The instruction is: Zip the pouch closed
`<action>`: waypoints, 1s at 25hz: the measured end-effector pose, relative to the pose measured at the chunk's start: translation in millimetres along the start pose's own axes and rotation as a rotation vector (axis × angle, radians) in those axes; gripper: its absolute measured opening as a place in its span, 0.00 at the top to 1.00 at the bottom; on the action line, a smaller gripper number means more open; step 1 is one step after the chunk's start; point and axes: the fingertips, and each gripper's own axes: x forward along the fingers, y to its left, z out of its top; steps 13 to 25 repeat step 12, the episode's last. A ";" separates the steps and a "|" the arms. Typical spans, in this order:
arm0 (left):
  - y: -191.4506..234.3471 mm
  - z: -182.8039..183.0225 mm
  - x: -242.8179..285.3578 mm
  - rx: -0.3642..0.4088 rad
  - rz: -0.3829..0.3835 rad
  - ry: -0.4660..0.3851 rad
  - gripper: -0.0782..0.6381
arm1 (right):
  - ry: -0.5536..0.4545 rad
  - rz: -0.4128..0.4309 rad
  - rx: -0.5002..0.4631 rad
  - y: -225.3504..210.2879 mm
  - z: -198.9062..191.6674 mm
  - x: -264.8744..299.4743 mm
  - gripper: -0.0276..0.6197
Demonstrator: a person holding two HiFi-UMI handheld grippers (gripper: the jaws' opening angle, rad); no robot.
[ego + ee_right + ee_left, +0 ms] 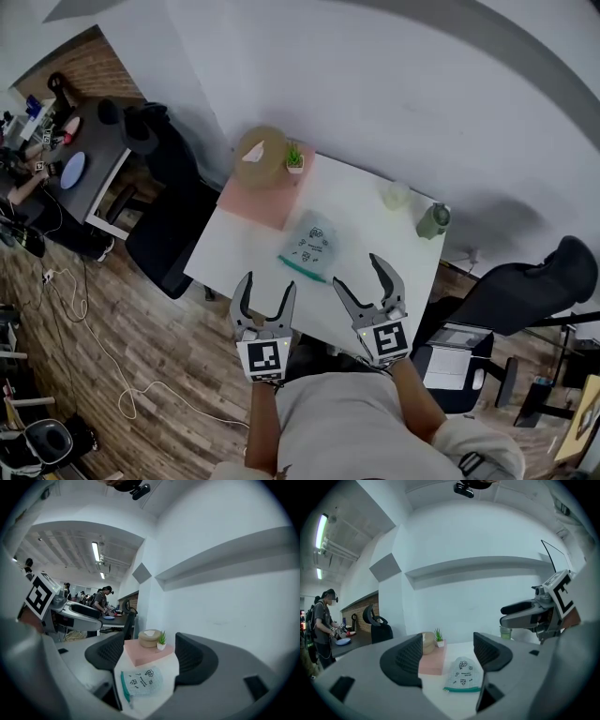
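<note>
Two grippers hovered above the near edge of the white table (375,202) in the head view, the left gripper (268,286) and the right gripper (359,272) both with jaws spread and nothing between them. The pouch (312,242) lay flat on the table just beyond them, near a pink mat (258,199), with its teal zip (302,268) running along the edge closest to the person. It touched neither gripper.

Through the left gripper view the jaws stood wide apart and empty, and the pouch lay on the table beyond them, zip edge nearest. It looked thin, limp and light: pale cloth or mesh with small printed figures, lying nearly flat.

Through the right gripper view the jaws were likewise parted and bare, the pouch lying low between them but well clear of the pads, its zip along the left edge. Where the slider sat, and whether the zip was open, was too small to tell.

Such a soft, light thing would likely slide and bunch if the slider were pulled alone. Sensible holds would be a pinch on the cloth at one end of the zip to anchor it, and a fine pinch on the slider's tab with the other gripper.
</note>
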 end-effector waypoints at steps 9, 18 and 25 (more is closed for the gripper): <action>-12.6 22.0 -6.9 0.036 0.020 -0.036 0.44 | -0.014 -0.003 0.005 -8.4 6.9 -16.6 0.45; -18.3 27.3 -9.4 0.039 0.022 -0.043 0.44 | -0.010 -0.004 -0.003 -10.6 11.1 -21.1 0.45; -18.3 27.3 -9.4 0.039 0.022 -0.043 0.44 | -0.010 -0.004 -0.003 -10.6 11.1 -21.1 0.45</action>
